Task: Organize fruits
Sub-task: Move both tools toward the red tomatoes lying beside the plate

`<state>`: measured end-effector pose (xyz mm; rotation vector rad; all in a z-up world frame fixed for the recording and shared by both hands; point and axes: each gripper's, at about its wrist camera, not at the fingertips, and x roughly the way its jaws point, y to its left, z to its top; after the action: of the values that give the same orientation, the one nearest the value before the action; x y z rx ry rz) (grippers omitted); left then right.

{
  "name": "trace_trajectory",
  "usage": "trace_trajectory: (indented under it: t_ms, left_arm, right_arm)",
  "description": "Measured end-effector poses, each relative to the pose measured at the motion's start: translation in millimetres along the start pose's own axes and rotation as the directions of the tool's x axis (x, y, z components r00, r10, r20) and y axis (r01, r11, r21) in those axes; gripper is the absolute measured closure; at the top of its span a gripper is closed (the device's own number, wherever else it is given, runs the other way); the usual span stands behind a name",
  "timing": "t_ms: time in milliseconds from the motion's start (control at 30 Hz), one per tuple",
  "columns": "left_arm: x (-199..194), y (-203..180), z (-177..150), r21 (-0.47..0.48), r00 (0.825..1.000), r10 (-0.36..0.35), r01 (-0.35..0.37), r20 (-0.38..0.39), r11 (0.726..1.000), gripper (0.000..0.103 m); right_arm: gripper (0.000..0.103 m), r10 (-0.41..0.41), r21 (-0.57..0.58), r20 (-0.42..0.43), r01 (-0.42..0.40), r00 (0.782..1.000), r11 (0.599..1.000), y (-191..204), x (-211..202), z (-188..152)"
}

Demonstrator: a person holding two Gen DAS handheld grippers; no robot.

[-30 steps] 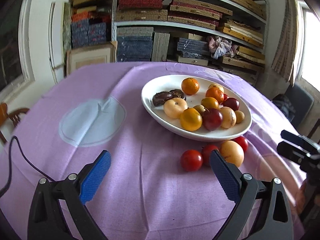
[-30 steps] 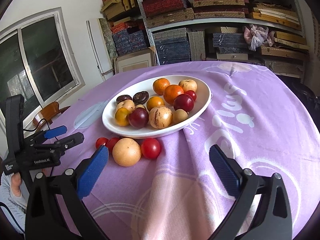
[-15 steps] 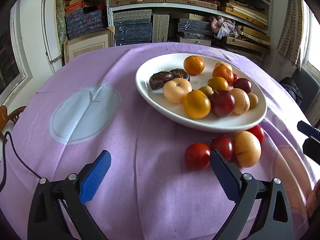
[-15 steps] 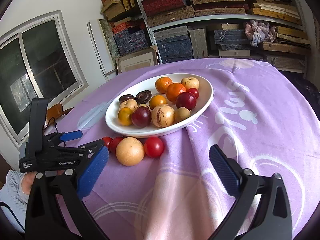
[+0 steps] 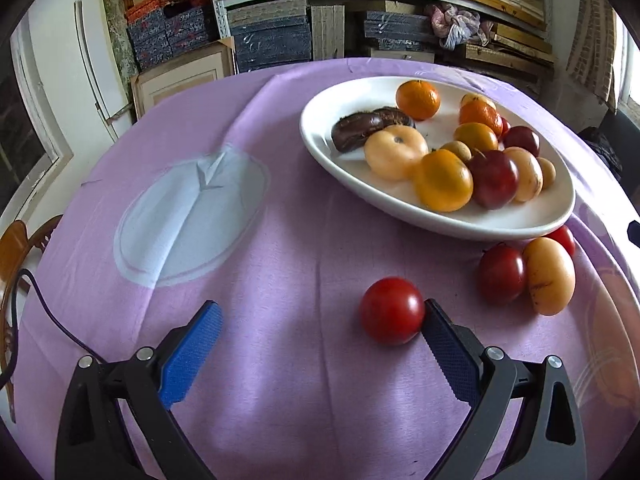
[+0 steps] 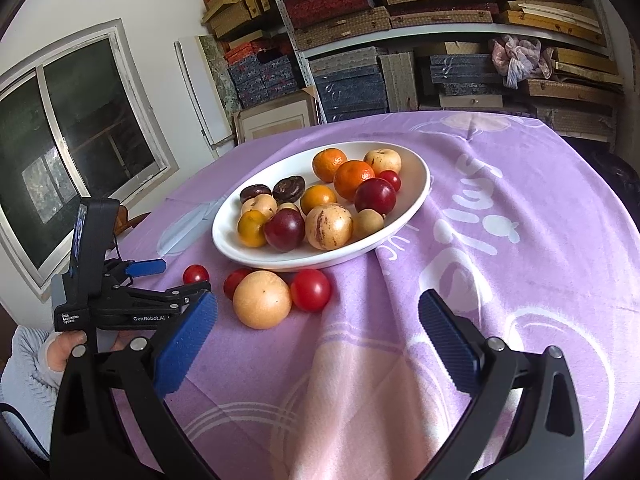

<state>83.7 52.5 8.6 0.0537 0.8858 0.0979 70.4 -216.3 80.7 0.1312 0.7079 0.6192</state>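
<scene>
A white oval plate (image 5: 480,224) (image 6: 420,176) holds several fruits: oranges, plums, pale yellow fruits and dark ones. Loose on the purple cloth in front of it lie a red tomato (image 5: 392,311) (image 6: 195,274), a second tomato (image 5: 501,274) (image 6: 235,280), a pale yellow fruit (image 5: 549,281) (image 6: 262,299) and a third tomato (image 5: 563,239) (image 6: 311,290). My left gripper (image 5: 320,332) (image 6: 168,278) is open, its right fingertip (image 5: 438,320) at the first tomato's side. My right gripper (image 6: 318,320) is open and empty, just short of the loose fruits.
The table has a purple cloth (image 5: 280,240) with a pale round print (image 5: 192,216). Shelves of boxes (image 6: 400,20) stand behind the table. A window (image 6: 60,152) is at the left. A cable (image 5: 44,308) trails at the left edge.
My left gripper moved forward and down toward the nearest red tomato, which now sits by its right fingertip. My right gripper barely moved.
</scene>
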Motion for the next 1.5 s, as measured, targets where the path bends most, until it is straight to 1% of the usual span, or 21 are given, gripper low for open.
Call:
trace_trajectory:
  t_ms: [67, 100, 200, 300, 400, 500, 533, 633, 700, 733, 767, 833, 900, 967, 1067, 1133, 1300, 1367, 1433, 1467, 1500]
  left_arm:
    - [-4.2, 0.3, 2.9, 0.013, 0.999, -0.020, 0.020, 0.034, 1.000, 0.004]
    - [-5.8, -1.2, 4.1, 0.024, 0.998, -0.043, 0.042, 0.046, 0.999, 0.004]
    - [-6.7, -11.0, 1.6, 0.074, 0.994, -0.103, 0.100, 0.031, 0.992, 0.004]
    - [-7.7, -14.7, -5.0, 0.094, 0.989, -0.145, 0.143, 0.011, 0.985, 0.004]
    - [-7.8, -12.2, -13.0, 0.097, 0.987, -0.161, 0.161, -0.015, 0.982, 0.004]
    - [-6.0, -5.8, -19.7, 0.097, 0.986, -0.158, 0.162, -0.043, 0.982, 0.004]
    - [-5.8, -0.7, -20.6, 0.088, 0.984, -0.173, 0.176, -0.047, 0.980, 0.004]
    - [-5.1, 13.1, -23.7, 0.058, 0.991, -0.125, 0.127, -0.041, 0.990, 0.004]
    - [-10.5, 25.5, -22.6, 0.009, 0.989, -0.148, 0.148, -0.004, 0.989, 0.005]
    - [-13.9, 27.9, -22.0, -0.001, 0.989, -0.147, 0.147, 0.017, 0.989, 0.005]
    - [-17.4, 28.0, -21.2, 0.002, 0.990, -0.135, 0.135, 0.038, 0.991, 0.007]
    - [-21.3, 24.2, -20.5, 0.022, 0.991, -0.123, 0.122, 0.054, 0.992, 0.017]
    - [-21.5, 19.1, -20.6, 0.042, 0.991, -0.121, 0.119, 0.050, 0.992, 0.035]
    - [-18.6, 14.9, -18.8, 0.051, 0.992, -0.124, 0.122, 0.033, 0.991, 0.047]
    - [-15.1, 11.8, -18.9, 0.046, 0.986, -0.168, 0.167, 0.005, 0.985, 0.048]
    - [-14.3, 8.5, -19.8, 0.053, 0.986, -0.164, 0.164, 0.001, 0.985, 0.048]
    - [-13.5, 7.2, -18.7, 0.040, 0.980, -0.201, 0.201, 0.001, 0.979, 0.046]
    - [-12.9, 8.7, -18.6, 0.031, 0.980, -0.200, 0.200, 0.001, 0.979, 0.046]
    - [-12.3, 6.7, -18.1, 0.039, 0.979, -0.206, 0.206, -0.002, 0.978, 0.040]
    - [-12.1, 3.5, -18.2, 0.054, 0.978, -0.207, 0.207, -0.007, 0.977, 0.036]
    - [-12.1, 0.6, -18.4, 0.066, 0.980, -0.198, 0.198, -0.010, 0.978, 0.035]
  right_arm:
    - [0.004, 0.000, -0.004, -0.006, 0.000, 1.000, 1.000, 0.5, 0.8, -0.6]
    - [0.004, 0.000, -0.006, -0.008, 0.000, 1.000, 1.000, 1.1, 1.8, -0.5]
    - [0.004, 0.002, -0.005, -0.008, -0.002, 1.000, 1.000, 1.5, 2.2, -0.8]
    - [0.004, 0.005, -0.001, -0.012, -0.005, 1.000, 1.000, 0.8, 3.8, -0.8]
    - [0.004, 0.008, -0.003, -0.018, -0.008, 1.000, 1.000, 2.0, 5.2, -1.4]
    - [0.004, 0.011, -0.009, -0.025, -0.011, 1.000, 1.000, 3.4, 6.9, -1.9]
    - [0.004, 0.013, -0.009, -0.029, -0.013, 1.000, 1.000, 3.9, 7.5, -2.3]
    - [0.004, 0.016, -0.010, -0.041, -0.017, 0.999, 1.000, 4.2, 10.2, -2.3]
    - [0.004, 0.018, -0.009, -0.045, -0.018, 0.999, 1.000, 4.2, 11.1, -2.6]
    - [0.004, 0.018, -0.008, -0.047, -0.019, 0.999, 1.000, 4.0, 11.2, -2.8]
    - [0.004, 0.018, -0.006, -0.048, -0.018, 0.999, 1.000, 4.0, 11.6, -3.0]
    - [0.004, 0.018, -0.002, -0.049, -0.019, 0.999, 1.000, 3.1, 12.0, -3.0]
    - [0.004, 0.019, -0.001, -0.050, -0.019, 0.999, 1.000, 2.2, 11.4, -2.9]
    - [0.004, 0.020, -0.002, -0.051, -0.020, 0.999, 1.000, 2.3, 11.6, -2.9]
    - [0.004, 0.020, -0.002, -0.051, -0.020, 0.998, 1.000, 2.1, 11.6, -3.2]
    - [0.004, 0.020, -0.002, -0.052, -0.020, 0.998, 1.000, 2.1, 11.6, -3.2]
    - [0.004, 0.020, -0.002, -0.052, -0.021, 0.998, 1.000, 2.0, 11.9, -3.4]
    - [0.004, 0.021, -0.001, -0.053, -0.021, 0.998, 1.000, 2.0, 12.1, -3.5]
    - [0.004, 0.027, -0.003, -0.054, -0.027, 0.998, 1.000, 2.7, 12.5, -3.7]
    - [0.004, 0.028, -0.007, -0.055, -0.028, 0.998, 1.000, 3.3, 13.0, -4.0]
    - [0.004, 0.025, -0.013, -0.057, -0.025, 0.998, 1.000, 4.7, 13.2, -4.3]
